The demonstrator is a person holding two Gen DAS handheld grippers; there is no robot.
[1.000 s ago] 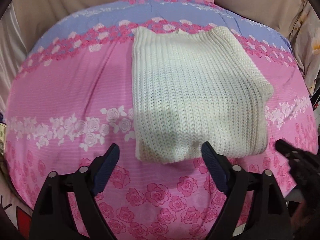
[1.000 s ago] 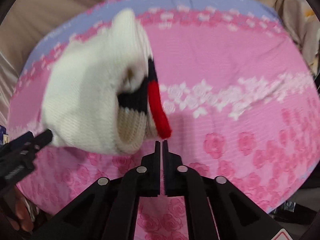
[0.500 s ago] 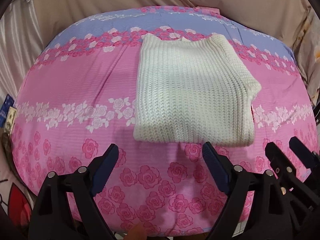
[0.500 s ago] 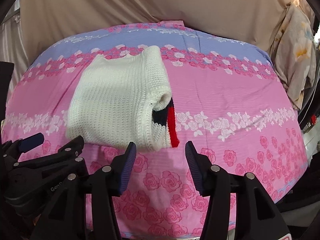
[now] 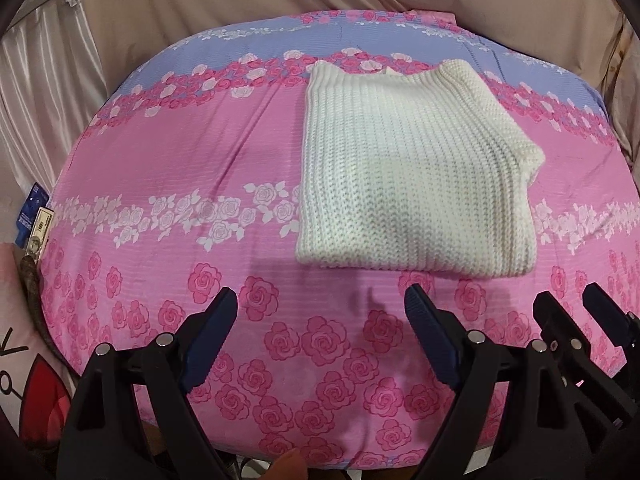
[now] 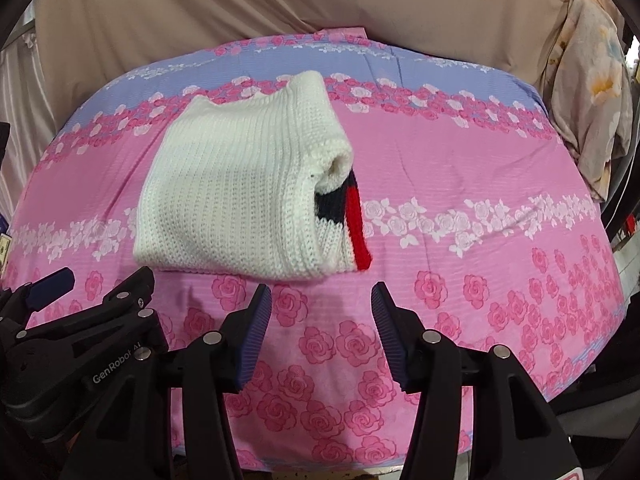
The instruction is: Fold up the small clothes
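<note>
Scene: A folded white sweater (image 5: 412, 184) lies flat on a rose-print sheet (image 5: 192, 168), toward the far half of the bed, with both grippers held short of its near edge.

Left gripper (image 5: 320, 320): jaws spread wide, holding nothing, over bare sheet just short of the sweater's near hem.

Right gripper (image 6: 320, 312): jaws likewise wide and empty, pointing at the sweater's near right corner, apart from it.

Sweater: folded into a rough rectangle; from the right wrist view its right side gapes, showing a navy and red band (image 6: 352, 224) and a rolled lip at the far right corner.

Stage: the fold looks done or close to it; a last tidy of the right side may be all that is left.

Risk, open side: the layers there are loose, so a nudge or a pinch of the top layer alone could peel the fold back.

Risk, knit: the chunky weave is soft and could catch on a jaw tip and drag the whole bundle.

Risk, sheet: the sheet is slack and creased, and a low grab could take it up with the hem.

Risk, crowding: the grippers sit close side by side and could knock together if both reach for the same edge.

Backdrop: beige drapes (image 6: 200, 12) behind the bed, a floral cloth (image 6: 592, 92) hanging at right.
</note>
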